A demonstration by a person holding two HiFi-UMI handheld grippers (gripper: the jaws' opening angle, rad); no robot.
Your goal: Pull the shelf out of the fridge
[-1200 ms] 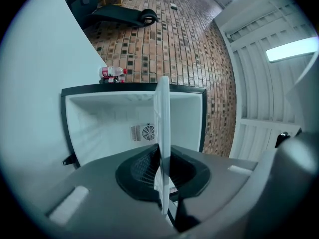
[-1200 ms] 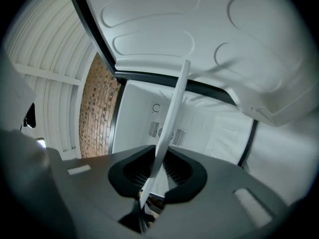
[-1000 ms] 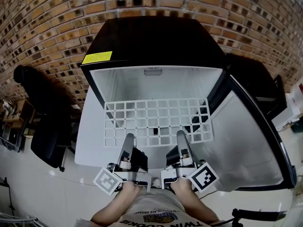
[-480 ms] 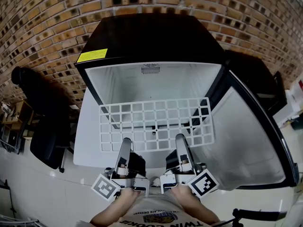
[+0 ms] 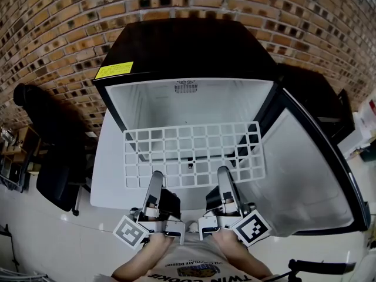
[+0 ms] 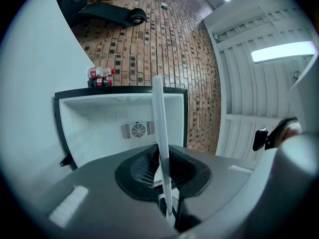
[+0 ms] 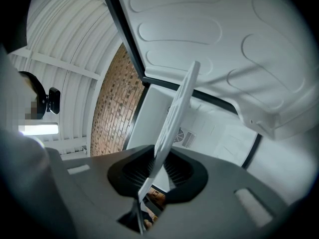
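A white grid shelf (image 5: 191, 151) sticks out of the open black mini fridge (image 5: 188, 46), level, with its near edge toward me. My left gripper (image 5: 155, 180) is shut on the left part of that near edge, and my right gripper (image 5: 223, 174) is shut on the right part. In the left gripper view the shelf (image 6: 159, 123) runs edge-on between the pads of the left gripper (image 6: 164, 169). The right gripper view shows the shelf (image 7: 177, 108) slanting up from the pads of the right gripper (image 7: 154, 171). The white fridge cavity is bare behind it.
The fridge door (image 5: 299, 175) stands swung open at the right. A black office chair (image 5: 53, 134) sits at the left, by the brick wall (image 5: 59, 16). Two red-labelled bottles (image 6: 99, 76) show by the fridge's edge. A vent (image 5: 186, 87) marks the cavity's back wall.
The shelf has slid further out of the fridge toward me, with both grippers still on its near edge. Over the last half second almost nothing has moved.
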